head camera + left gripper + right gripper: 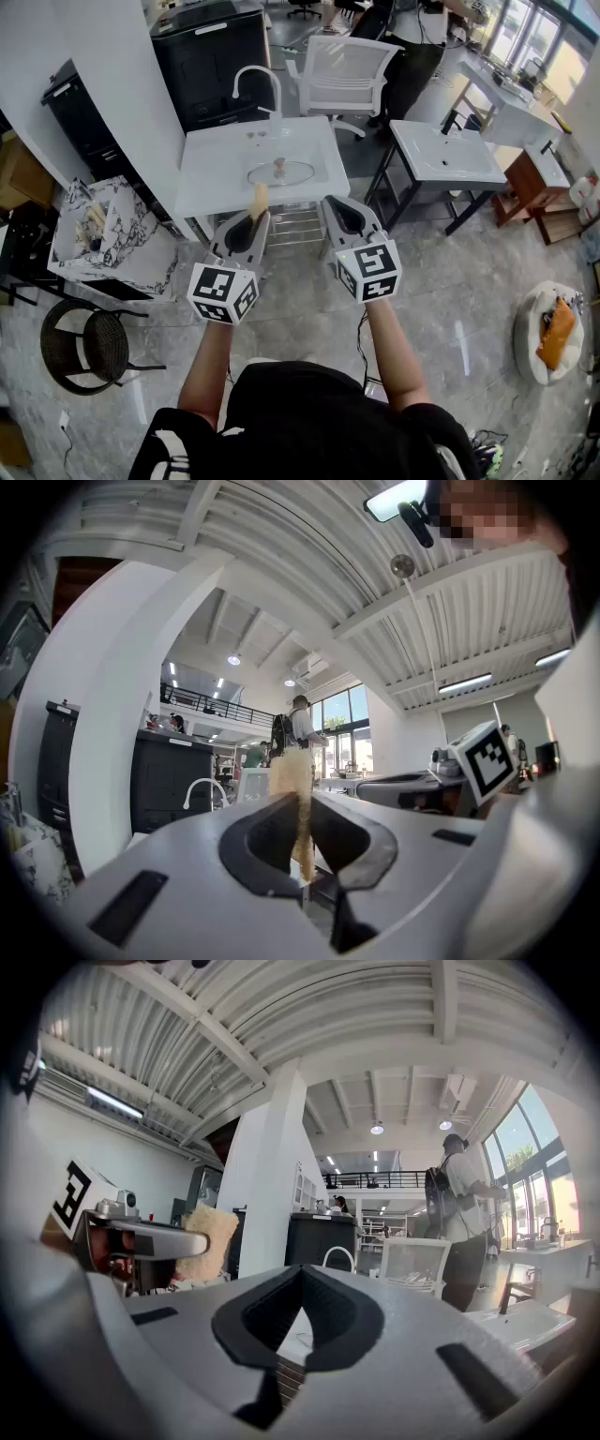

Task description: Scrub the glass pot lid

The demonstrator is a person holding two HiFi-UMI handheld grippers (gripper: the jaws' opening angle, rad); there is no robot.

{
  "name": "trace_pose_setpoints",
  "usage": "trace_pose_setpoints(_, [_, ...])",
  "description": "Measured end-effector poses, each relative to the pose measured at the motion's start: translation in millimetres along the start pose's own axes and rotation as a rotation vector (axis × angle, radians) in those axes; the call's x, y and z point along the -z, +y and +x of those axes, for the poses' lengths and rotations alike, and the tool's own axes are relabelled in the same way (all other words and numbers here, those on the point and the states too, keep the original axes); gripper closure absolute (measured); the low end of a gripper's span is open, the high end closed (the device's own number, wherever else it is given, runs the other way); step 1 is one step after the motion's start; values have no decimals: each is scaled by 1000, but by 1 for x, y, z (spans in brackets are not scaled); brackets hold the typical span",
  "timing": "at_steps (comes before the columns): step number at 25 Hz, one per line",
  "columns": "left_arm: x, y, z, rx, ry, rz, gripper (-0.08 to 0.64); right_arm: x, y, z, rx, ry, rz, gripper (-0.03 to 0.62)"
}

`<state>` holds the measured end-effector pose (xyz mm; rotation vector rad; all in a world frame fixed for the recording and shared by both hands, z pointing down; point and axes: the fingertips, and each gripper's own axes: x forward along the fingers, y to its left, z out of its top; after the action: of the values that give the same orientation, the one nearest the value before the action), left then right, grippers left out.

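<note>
Nearest the camera, the left gripper (251,223) is pinching a tan scrubbing sponge (261,199). In the left gripper view its dark pads press on both faces of the sponge (292,785), which stands on edge and sticks out past the jaw tips. Beside it, the right gripper (343,211) has its jaws pressed together. The right gripper view (300,1277) shows the tips meeting with nothing between them. Both are held level, short of the white washbasin (211,173).

The glass pot lid (281,174) lies flat on the washbasin, knob up, just beyond the sponge's tip and apart from it. It is a round disc of clear glass. The white basin shows through it, and a thin metal rim edges it. A small pale knob (278,166) sits at its middle.

Behind the lid rises a white curved faucet (255,80). Farther off stand a white mesh office chair (342,67) and a black cabinet (211,56).
</note>
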<state>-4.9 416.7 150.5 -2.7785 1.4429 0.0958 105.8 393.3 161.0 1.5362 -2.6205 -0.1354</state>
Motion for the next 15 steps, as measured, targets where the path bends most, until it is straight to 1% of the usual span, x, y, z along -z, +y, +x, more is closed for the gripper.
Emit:
trace_pose_setpoints(4, [1,-3,3,-4,-1,2,534,0,-5,-2,-2,-4,7,594])
trace_pose_setpoints(9, [0,-8,5,-7,-5,6,534,1,-13,-7,19,-28,43,594])
trace_pose_setpoints(15, [6,-16,5,-12,5,3,534,12,-15,-11,9,1,36,594])
